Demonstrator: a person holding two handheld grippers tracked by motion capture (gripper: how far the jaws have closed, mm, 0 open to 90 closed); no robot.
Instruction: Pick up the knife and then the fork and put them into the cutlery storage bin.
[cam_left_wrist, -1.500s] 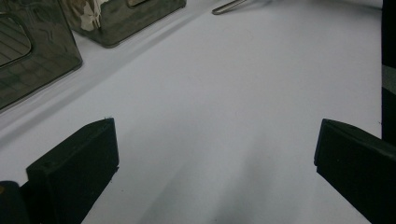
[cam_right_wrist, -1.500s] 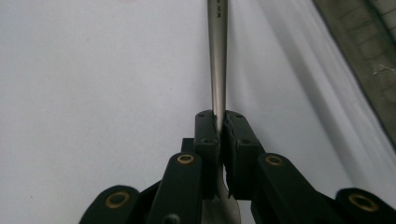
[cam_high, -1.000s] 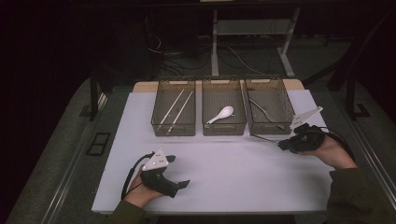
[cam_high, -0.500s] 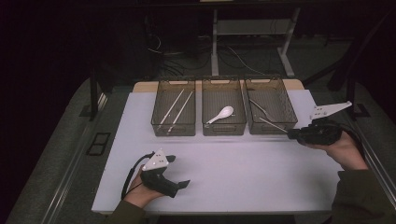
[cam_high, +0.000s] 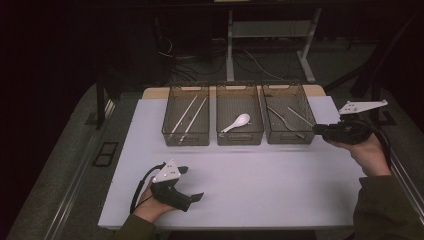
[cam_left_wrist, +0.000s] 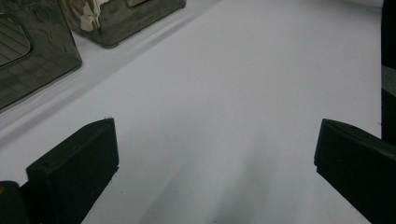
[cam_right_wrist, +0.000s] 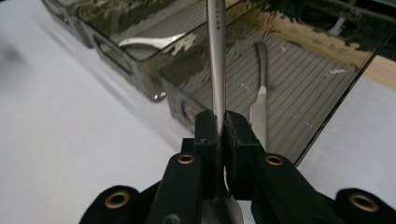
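The white table (cam_high: 260, 185) carries 3 smoky plastic bins in a row; the right bin (cam_high: 272, 97) is the one in play, with 1 piece of metal cutlery (cam_right_wrist: 259, 100) already flat on its ribbed floor. The right gripper (cam_right_wrist: 221, 126) hangs at that bin's outer edge, jaws pinched together on a slim steel utensil (cam_right_wrist: 216, 56) whose handle juts out over the bin. It looks light, stiff and slick, so I'd say a grip on the narrow shaft lets it swivel; nearer the broad end seems safer. The left gripper (cam_left_wrist: 215, 154) rests on the table near the front edge, jaws wide apart, nothing between them.
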